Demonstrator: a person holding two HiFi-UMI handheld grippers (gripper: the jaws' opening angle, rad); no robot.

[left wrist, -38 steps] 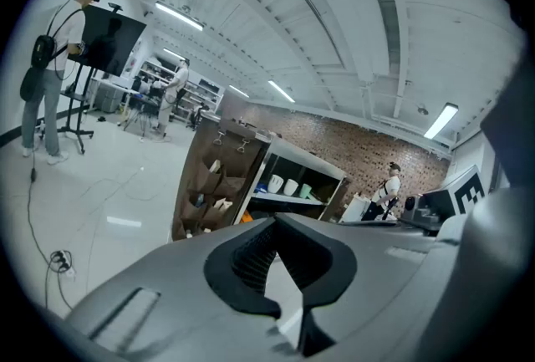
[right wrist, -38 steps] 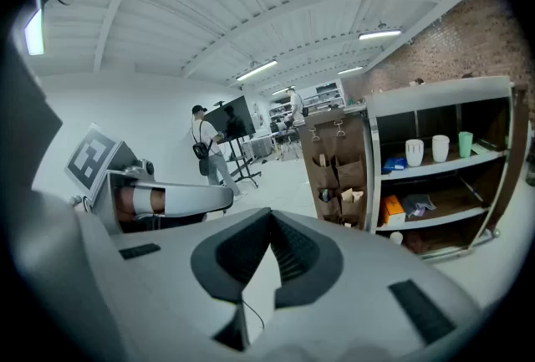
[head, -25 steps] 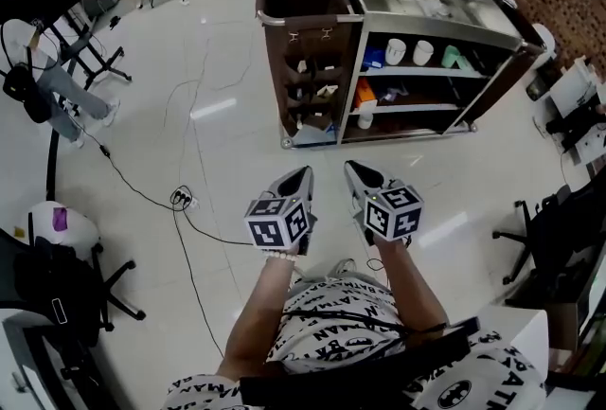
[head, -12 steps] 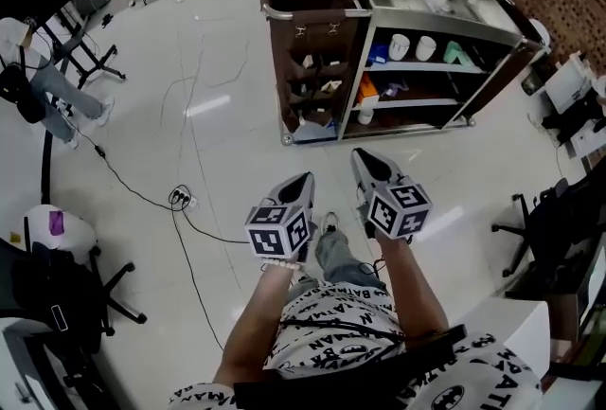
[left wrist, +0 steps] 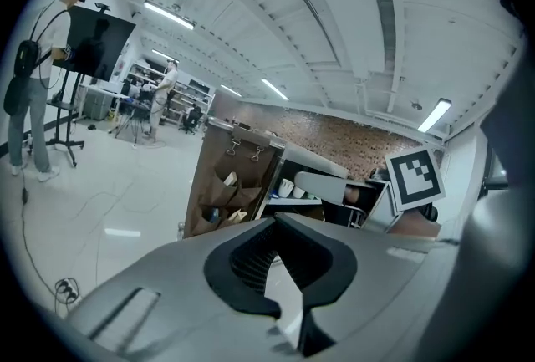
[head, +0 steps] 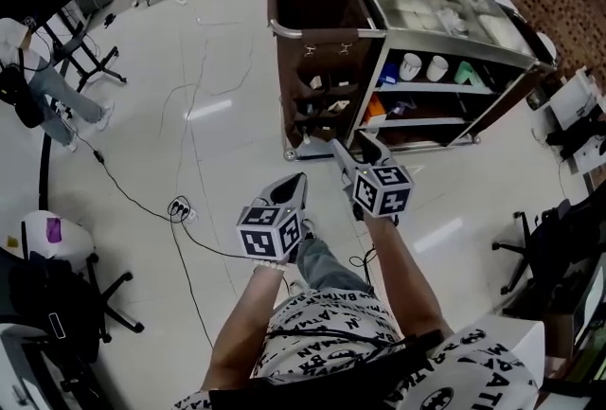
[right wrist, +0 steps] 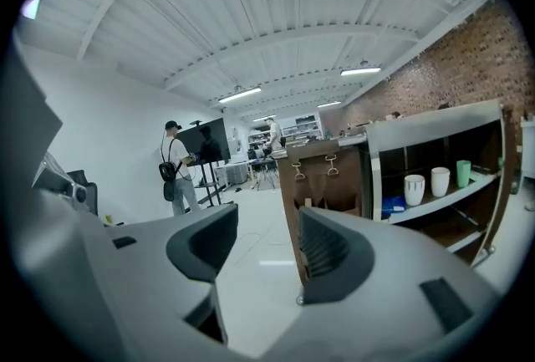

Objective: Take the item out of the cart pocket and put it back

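Note:
The service cart (head: 445, 34) stands ahead in the head view, with a brown bag at its left end. A hanging brown pocket panel (head: 320, 96) on the bag faces me; pale items peek from its pockets (right wrist: 322, 189). My right gripper (head: 350, 145) reaches toward the foot of that panel, still short of it. Its jaws are opening, and nothing is between them (right wrist: 267, 235). My left gripper (head: 299, 181) hangs lower and further back, shut and empty (left wrist: 280, 256). The same panel (left wrist: 230, 193) shows beyond it.
White cups (head: 421, 67) and a green one stand on the cart's open shelves. Cables and a power strip (head: 180, 203) lie on the floor to the left. Office chairs (head: 66, 294) stand at left and right (head: 554, 247). A person (head: 43, 86) stands by a screen stand at far left.
I have stepped closer to the cart. The right gripper has moved forward toward the pocket panel and its jaws have spread apart. The left gripper has stayed low and shut.

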